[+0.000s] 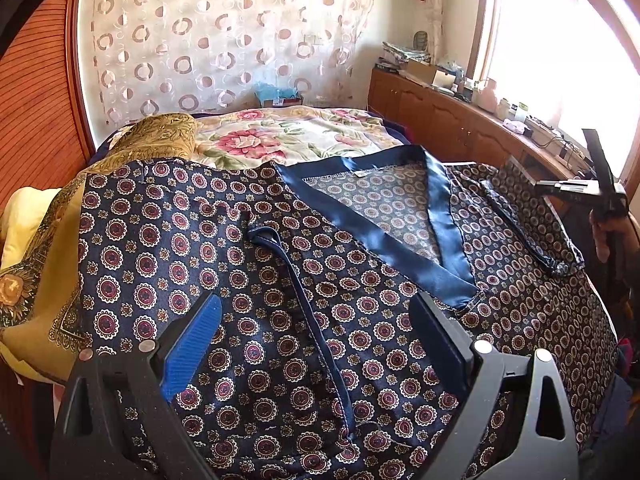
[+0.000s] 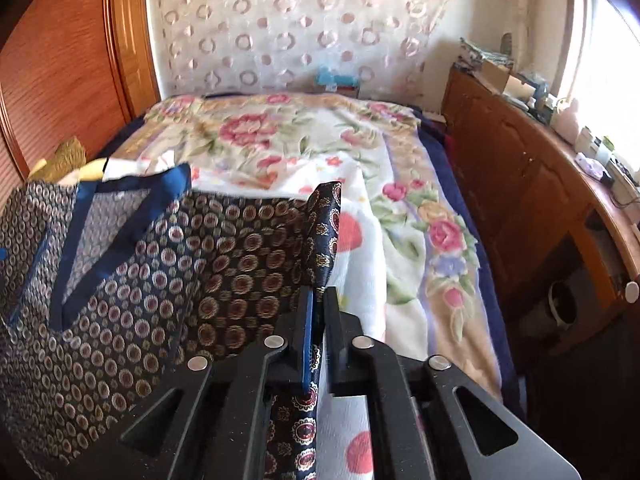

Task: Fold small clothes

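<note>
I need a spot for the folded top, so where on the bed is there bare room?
The floral blanket lies free beyond the patterned top up to the curtain, and on its right toward the wooden cabinet. The left is crowded: a yellow cloth is heaped there.

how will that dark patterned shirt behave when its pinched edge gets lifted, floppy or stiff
Probably floppy: the patterned shirt wrinkles and its pinched edge folds limply from the right gripper. Its satin collar band shines, so it may slide. Likely light.

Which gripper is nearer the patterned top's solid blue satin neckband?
Left. The left gripper hovers open just below the neckband; the right gripper pinches the top's far sleeve edge.
</note>
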`<state>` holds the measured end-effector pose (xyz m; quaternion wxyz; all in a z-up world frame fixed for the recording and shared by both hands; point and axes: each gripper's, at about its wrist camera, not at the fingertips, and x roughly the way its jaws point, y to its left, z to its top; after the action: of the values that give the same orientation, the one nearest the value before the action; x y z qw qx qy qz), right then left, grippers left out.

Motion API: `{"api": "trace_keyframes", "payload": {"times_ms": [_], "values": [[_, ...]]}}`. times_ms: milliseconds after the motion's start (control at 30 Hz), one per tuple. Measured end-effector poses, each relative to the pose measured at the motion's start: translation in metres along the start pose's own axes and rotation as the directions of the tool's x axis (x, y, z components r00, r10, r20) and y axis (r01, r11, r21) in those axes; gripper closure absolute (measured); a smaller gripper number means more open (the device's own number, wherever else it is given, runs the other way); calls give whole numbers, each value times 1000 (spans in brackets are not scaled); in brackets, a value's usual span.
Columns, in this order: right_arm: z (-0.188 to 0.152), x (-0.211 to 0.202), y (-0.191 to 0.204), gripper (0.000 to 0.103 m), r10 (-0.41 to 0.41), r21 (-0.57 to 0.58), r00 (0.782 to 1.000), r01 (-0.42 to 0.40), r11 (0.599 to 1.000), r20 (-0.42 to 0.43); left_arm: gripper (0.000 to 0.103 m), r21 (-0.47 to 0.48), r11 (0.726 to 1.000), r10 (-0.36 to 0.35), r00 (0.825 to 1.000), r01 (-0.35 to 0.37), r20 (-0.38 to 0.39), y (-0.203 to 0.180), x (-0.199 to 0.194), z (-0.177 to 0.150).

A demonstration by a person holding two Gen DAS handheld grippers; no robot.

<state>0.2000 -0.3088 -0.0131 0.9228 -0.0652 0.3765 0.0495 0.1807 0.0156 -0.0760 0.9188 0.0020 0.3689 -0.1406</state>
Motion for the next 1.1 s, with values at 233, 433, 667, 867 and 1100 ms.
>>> {"api": "trace_keyframes", "payload": {"times_ms": [233,433,667,867,1100], "values": [[-17,-2,22,69,6,-28,1000,-6,1000,-11,7,1,1000,6,1000,-6,8,1,-3,2],[-31,1,53,69,115,-54,991,-118,992,-65,8,-4,1000,7,1000,-7,11,2,-4,1],[-37,8,71,86,134,-85,989,-139,987,-64,7,-7,1000,10,1000,-10,15,3,-8,-1],[-40,4,88,100,205,-109,978,-209,972,-47,7,-14,1000,21,1000,-21,22,9,-11,-1],[-30,-4,96,90,296,-95,955,-297,950,-28,7,-21,999,41,999,-40,30,16,-13,2]]}}
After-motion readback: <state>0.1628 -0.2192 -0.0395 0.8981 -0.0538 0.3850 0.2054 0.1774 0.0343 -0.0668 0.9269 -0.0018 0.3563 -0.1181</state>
